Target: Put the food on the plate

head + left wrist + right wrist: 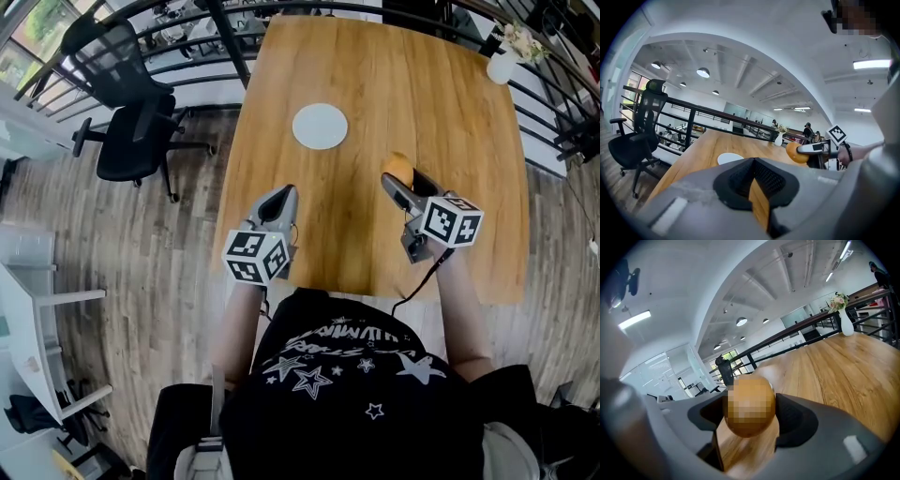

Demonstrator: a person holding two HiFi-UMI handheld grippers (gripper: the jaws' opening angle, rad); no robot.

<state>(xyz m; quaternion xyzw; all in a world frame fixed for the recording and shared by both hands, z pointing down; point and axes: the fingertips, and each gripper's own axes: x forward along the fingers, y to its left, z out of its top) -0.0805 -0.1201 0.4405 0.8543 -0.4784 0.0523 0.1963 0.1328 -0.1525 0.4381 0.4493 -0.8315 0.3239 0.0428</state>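
A white plate (320, 126) sits on the wooden desk (450, 141), and nothing lies on it. The food (397, 165) is round and orange-brown. It is nearer the person than the plate and off to the plate's right. The right gripper (401, 176) has it. Its fingers (799, 420) stand wide apart and press on the food from both sides. In the left gripper view the food seems to hang in the air over the desk, apart from the plate. I cannot tell what kind of food it is. In the right gripper view its skin is too blurry, and in the head view the fingers hide its lower part.

The left gripper (283, 191) is nearer the person than the plate and a bit to the plate's left. Its fingers (738, 180) meet at the tips, with only a thin slit behind them, and they hold nothing. In the left gripper view they cover the near edge of the plate.

In the head view the marker cubes (255, 256) hide both hands, and only the forearms show. The person's black shirt (347, 394) hides part of the desk edge farthest from the plate. A vase (502, 64) of flowers stands far beyond the plate to the right, at the desk's corner. A black chair (131, 131) stands on the floor left of the plate, off the desk.
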